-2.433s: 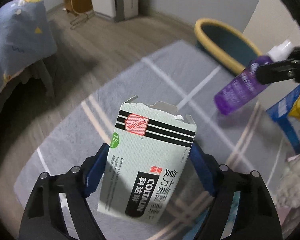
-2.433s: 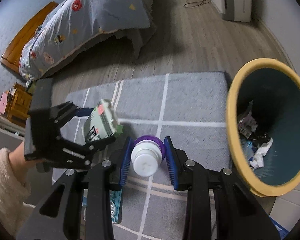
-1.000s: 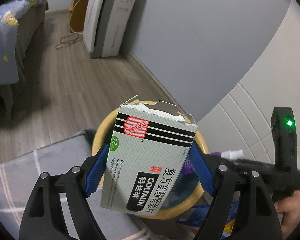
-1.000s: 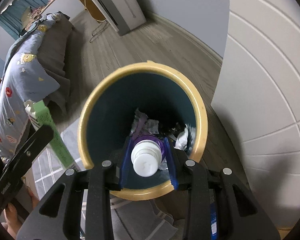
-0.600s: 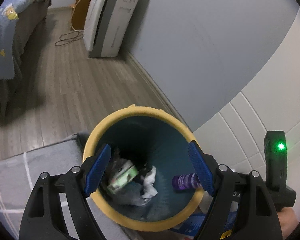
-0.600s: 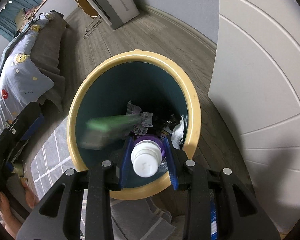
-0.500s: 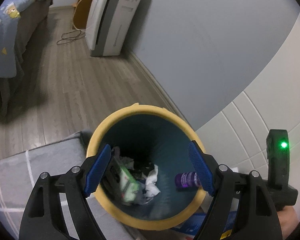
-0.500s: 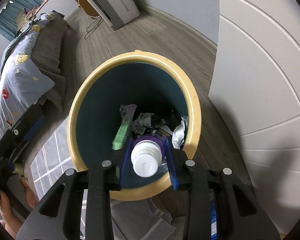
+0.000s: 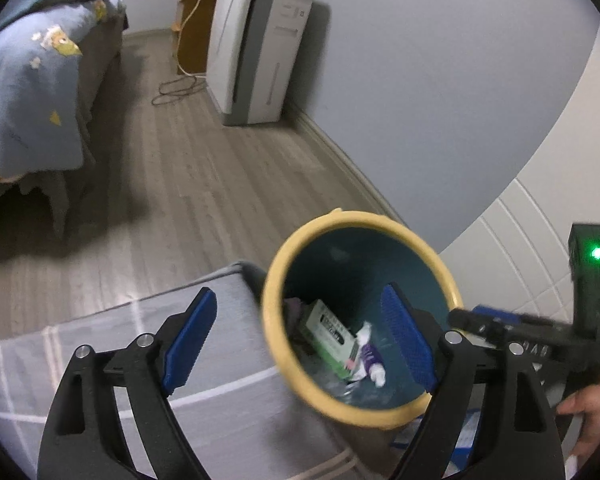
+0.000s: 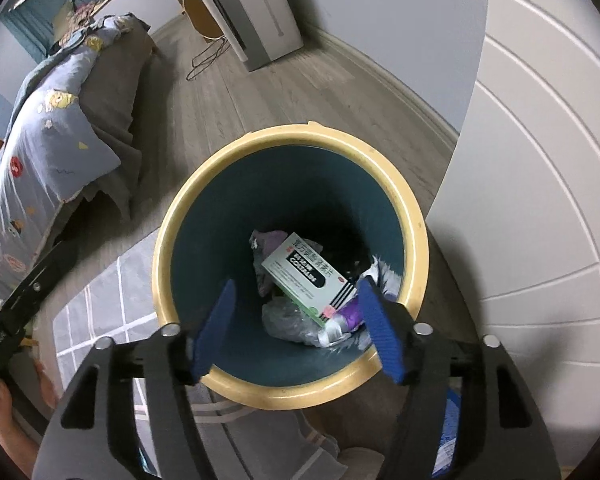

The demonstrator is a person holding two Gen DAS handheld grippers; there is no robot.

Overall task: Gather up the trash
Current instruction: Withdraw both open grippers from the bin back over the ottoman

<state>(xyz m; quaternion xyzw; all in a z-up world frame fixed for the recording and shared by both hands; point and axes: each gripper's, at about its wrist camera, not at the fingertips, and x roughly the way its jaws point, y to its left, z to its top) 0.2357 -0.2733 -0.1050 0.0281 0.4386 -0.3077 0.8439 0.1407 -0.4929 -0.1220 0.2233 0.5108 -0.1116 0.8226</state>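
Note:
A teal bin with a yellow rim stands on the floor by the rug's corner. Inside it lie the green-and-white medicine box, the purple spray bottle and crumpled trash. My left gripper is open and empty, to the left of the bin's mouth. My right gripper is open and empty above the bin's near side; it also shows in the left wrist view.
A grey rug with pale lines lies left of the bin. A bed with a blue quilt stands further left. A white appliance stands against the far wall. A white panelled wall rises right of the bin.
My left gripper let go of the medicine box, which fell into the bin. My right gripper has opened and dropped the purple bottle into the bin. The left view has shifted left of the bin.

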